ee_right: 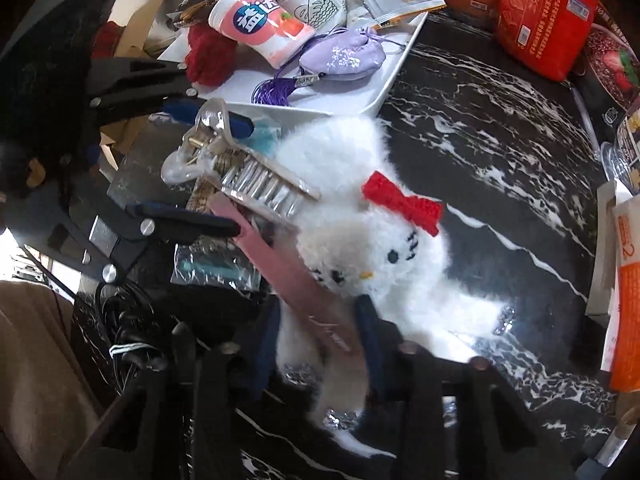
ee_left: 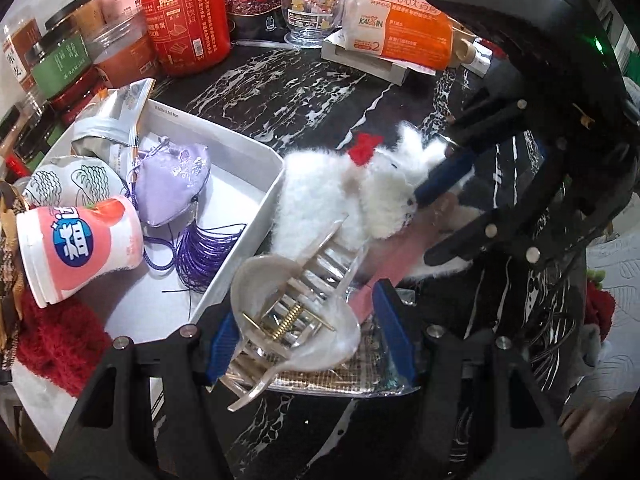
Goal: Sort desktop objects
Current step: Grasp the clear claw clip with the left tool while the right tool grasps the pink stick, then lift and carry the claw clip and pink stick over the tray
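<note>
A clear hair claw clip (ee_left: 296, 312) sits tilted between the blue pads of my left gripper (ee_left: 308, 328), which is shut on it beside the white tray (ee_left: 224, 128). The right wrist view shows the same clip (ee_right: 208, 148) in the left gripper (ee_right: 242, 178). A white plush cat (ee_right: 360, 240) with a red bow (ee_right: 400, 200) lies on the black marble table. My right gripper (ee_right: 320, 340) is shut on its lower body, with a flat pink strip (ee_right: 304, 292) caught between the pads too. Seen from the left wrist, the right gripper (ee_left: 428, 226) pinches the plush cat (ee_left: 332, 192).
The tray holds a purple tasselled sachet (ee_left: 172, 184), a pink cup (ee_left: 80, 244), pouches and a red woolly item (ee_left: 56, 340). A foil packet (ee_left: 352, 372) lies under the clip. A red canister (ee_left: 188, 16), jars, a glass (ee_left: 312, 4) and an orange bag (ee_left: 400, 28) line the back.
</note>
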Demonstrator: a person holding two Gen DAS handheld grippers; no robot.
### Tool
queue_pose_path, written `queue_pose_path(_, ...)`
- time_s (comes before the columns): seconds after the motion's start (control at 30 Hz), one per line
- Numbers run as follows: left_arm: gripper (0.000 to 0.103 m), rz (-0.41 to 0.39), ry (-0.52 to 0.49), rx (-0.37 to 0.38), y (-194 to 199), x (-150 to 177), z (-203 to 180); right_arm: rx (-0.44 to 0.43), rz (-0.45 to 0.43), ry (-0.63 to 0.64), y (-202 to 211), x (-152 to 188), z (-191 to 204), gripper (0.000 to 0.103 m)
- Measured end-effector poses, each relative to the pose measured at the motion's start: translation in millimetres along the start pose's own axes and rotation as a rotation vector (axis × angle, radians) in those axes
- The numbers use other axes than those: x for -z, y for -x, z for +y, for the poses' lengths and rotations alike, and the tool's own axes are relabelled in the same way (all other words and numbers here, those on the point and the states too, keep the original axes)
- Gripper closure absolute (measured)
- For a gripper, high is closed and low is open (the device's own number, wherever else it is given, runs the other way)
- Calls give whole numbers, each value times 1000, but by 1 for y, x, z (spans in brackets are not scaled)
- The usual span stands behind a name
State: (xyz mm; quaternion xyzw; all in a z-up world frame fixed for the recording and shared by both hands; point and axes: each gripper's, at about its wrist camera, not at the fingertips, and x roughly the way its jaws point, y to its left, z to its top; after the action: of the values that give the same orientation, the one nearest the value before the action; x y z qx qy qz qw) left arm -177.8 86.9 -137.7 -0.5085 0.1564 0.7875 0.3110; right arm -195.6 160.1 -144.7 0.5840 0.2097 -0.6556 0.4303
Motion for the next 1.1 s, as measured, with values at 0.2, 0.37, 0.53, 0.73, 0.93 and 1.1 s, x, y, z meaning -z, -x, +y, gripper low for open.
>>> queue_pose_path(0.2,56,-36,16,17,4,-2,6,1,-4,12,1,8,9,75)
queue_pose_path(0.37,57,-34,-17,18,6,0,2,-21,21,32,-2,16,23,81)
queue_pose_path(0.53,58,-30,-37,14,13,2,-3,-34,30,39,-3,20,32,83)
queue_pose_path(0.73,58,-26,-24,11,28,4,-5,-64,12,1,4,29,39,88)
queue_pose_path(0.93,58,-5,9,18,38,10,-4,-74,32,-55,3,43,48,90)
queue_pose_path(1.1,58,23,28,13,37,19,-6,-58,50,-91,-12,49,55,90)
